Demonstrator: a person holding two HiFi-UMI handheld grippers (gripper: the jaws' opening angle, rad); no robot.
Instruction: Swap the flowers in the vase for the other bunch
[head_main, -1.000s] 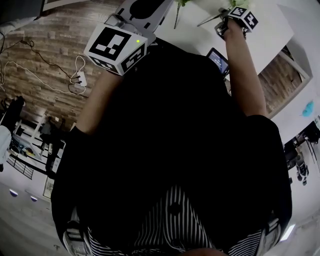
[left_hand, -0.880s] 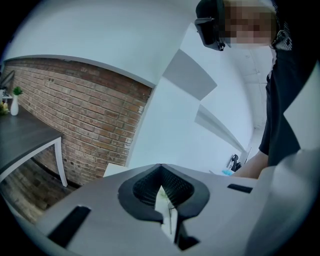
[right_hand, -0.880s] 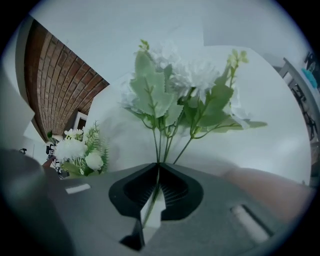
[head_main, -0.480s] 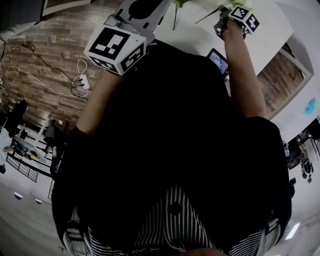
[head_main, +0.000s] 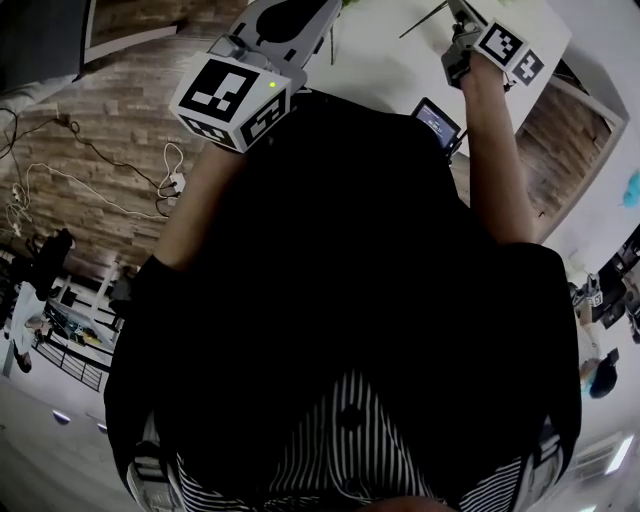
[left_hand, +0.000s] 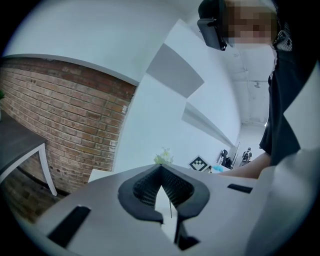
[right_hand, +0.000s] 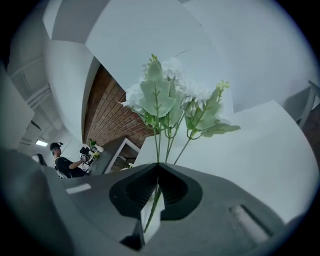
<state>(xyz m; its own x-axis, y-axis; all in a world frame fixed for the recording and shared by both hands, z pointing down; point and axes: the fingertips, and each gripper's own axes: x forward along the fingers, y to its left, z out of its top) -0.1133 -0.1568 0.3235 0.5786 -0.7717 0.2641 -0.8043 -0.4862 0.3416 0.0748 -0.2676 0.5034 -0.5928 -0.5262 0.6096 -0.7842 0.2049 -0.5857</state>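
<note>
My right gripper (right_hand: 157, 169) is shut on the green stems of a bunch of white flowers (right_hand: 170, 95), held up in the air over the white table (right_hand: 260, 150). In the head view this gripper (head_main: 460, 20) is at the top right, and a stem (head_main: 425, 20) sticks out to its left. My left gripper (left_hand: 161, 170) has its jaws together on a thin flower stem (left_hand: 170, 207), and a small pale bloom (left_hand: 162, 157) shows above the tips. From the head it sits at the top left (head_main: 305, 20) with a stem (head_main: 330, 45) hanging below it. No vase is in view.
The person's black-clad body fills the head view, with a small screen device (head_main: 437, 122) near the right arm. Cables lie on the wood floor (head_main: 100, 130) to the left. A brick wall (left_hand: 65, 115) stands behind. Another person (right_hand: 62, 162) stands far off.
The right gripper has risen with its flower bunch, and its stem now sits higher in the head view. The left gripper has shifted only slightly.
</note>
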